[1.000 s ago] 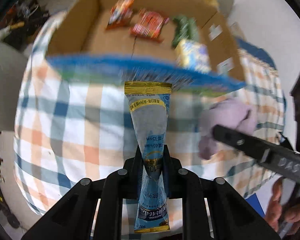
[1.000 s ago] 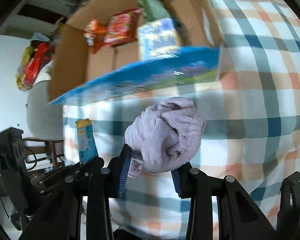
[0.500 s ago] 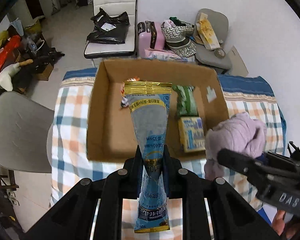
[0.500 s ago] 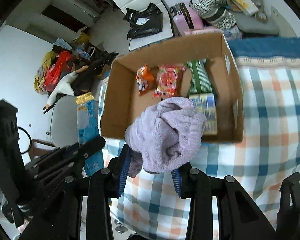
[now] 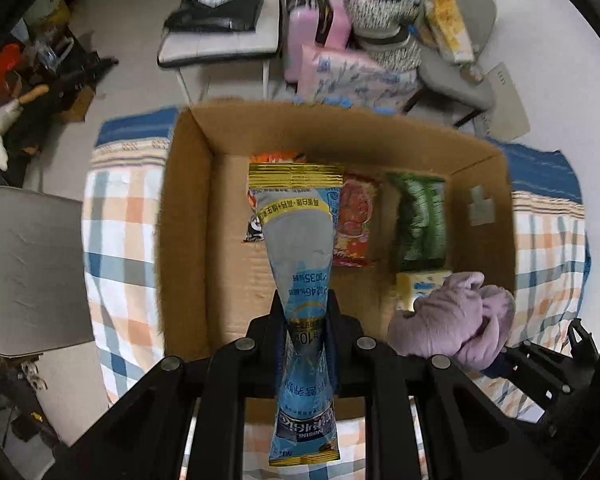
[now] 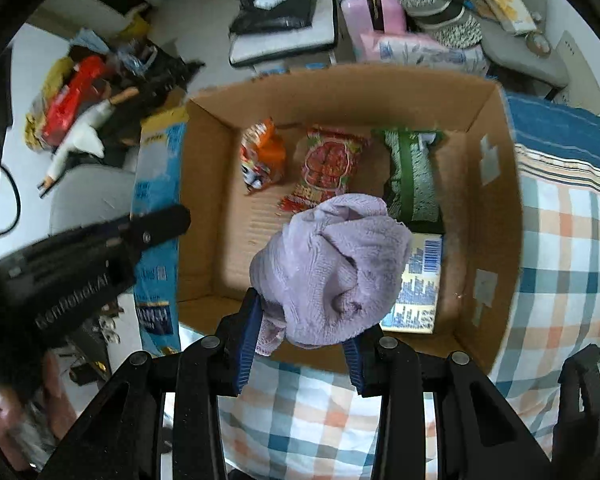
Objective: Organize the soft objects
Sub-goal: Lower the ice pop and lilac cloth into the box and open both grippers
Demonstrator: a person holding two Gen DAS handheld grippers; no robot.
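Lavender towel (image 6: 328, 268) sits bunched up in the right gripper (image 6: 300, 344) — fingers clamped on it, hanging over the cardboard box (image 6: 496, 216). Left gripper (image 5: 305, 320) pinches a blue snack pouch (image 5: 300, 252) tight, also above the box — snack bags (image 6: 328, 168) lie inside.

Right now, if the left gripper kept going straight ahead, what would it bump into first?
Probably the bare floor of the brown cardboard box, led by the blue-and-gold packet pinched in the left gripper. Depth is unclear.
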